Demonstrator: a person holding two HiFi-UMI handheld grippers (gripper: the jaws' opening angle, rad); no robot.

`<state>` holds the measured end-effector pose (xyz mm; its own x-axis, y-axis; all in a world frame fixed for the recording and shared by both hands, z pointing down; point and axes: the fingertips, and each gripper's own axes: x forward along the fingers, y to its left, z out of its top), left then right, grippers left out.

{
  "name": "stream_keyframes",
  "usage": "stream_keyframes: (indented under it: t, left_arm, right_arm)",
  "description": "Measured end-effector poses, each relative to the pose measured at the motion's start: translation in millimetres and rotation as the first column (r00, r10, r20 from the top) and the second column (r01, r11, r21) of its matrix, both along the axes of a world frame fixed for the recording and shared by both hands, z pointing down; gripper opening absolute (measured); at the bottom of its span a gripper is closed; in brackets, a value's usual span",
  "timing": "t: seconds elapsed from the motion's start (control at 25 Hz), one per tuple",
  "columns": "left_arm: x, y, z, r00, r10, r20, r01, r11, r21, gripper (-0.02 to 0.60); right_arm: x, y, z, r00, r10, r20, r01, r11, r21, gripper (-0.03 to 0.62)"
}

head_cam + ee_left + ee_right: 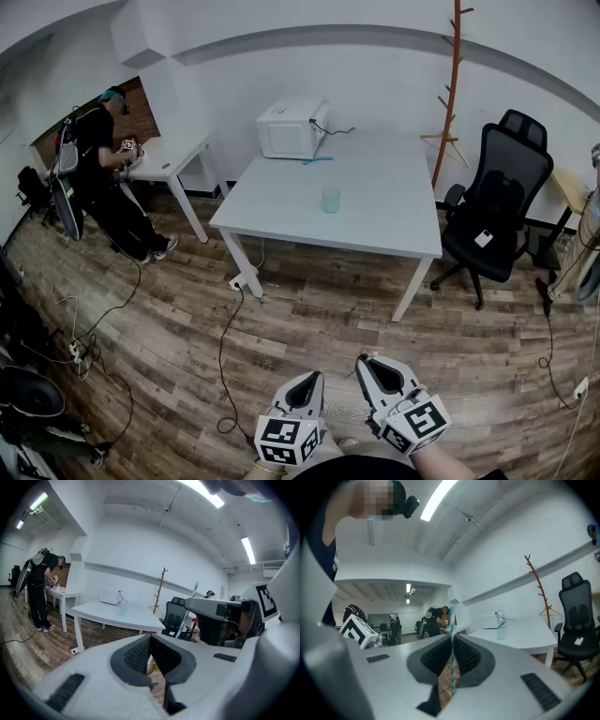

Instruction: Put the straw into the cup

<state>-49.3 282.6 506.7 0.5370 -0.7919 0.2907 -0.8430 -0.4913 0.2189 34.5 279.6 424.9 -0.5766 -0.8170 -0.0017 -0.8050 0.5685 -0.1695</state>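
The right gripper (453,639) is clamped tight on the striped straw (452,616). The straw stands upright through the closed jaws in the middle of that gripper's view, sticking out above and below the pads. The cup (331,198) sits well apart from it on the white table (384,230), in the upper middle of the head view, while both grippers are low at the bottom edge. The left gripper (150,641) has its jaws pressed together with nothing between them.

Cup (331,199) on table (394,225), microwave (292,127) behind it at far edge; chair (502,202) right of table; coat rack (453,84) behind.
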Motion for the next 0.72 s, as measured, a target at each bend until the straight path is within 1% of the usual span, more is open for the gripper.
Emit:
stream_keyframes:
  t: [0.24,0.4,0.56,0.72]
  left_arm:
    - [3.4,3.8,-8.4,1.0,0.025,0.018,-0.026,0.999,0.021,0.011]
    - [5.4,-1.4,-13.4,0.999,0.032,-0.009,-0.032,0.999,0.018,0.011]
    - [13.4,-6.0,-17.5,0.999,0.039,-0.022,-0.039,0.999,0.021,0.011]
    - [19.5,-2.9,-15.5,0.998,0.039,-0.046,-0.039,0.999,0.009,0.011]
  right_arm:
    - [2.9,7.8,-2.6,1.0,0.005,-0.001,-0.005,1.0,0.01,0.037]
    - [6.6,6.9,-7.1,1.0,0.01,-0.009,-0.009,1.0,0.029,0.037]
    - [14.9,7.6,-6.6,1.0,0.014,-0.007,-0.014,0.999,0.029,0.037]
    - [20.4,12.1,-8.2,0.999,-0.009,0.033,0.008,0.999,0.043,0.037]
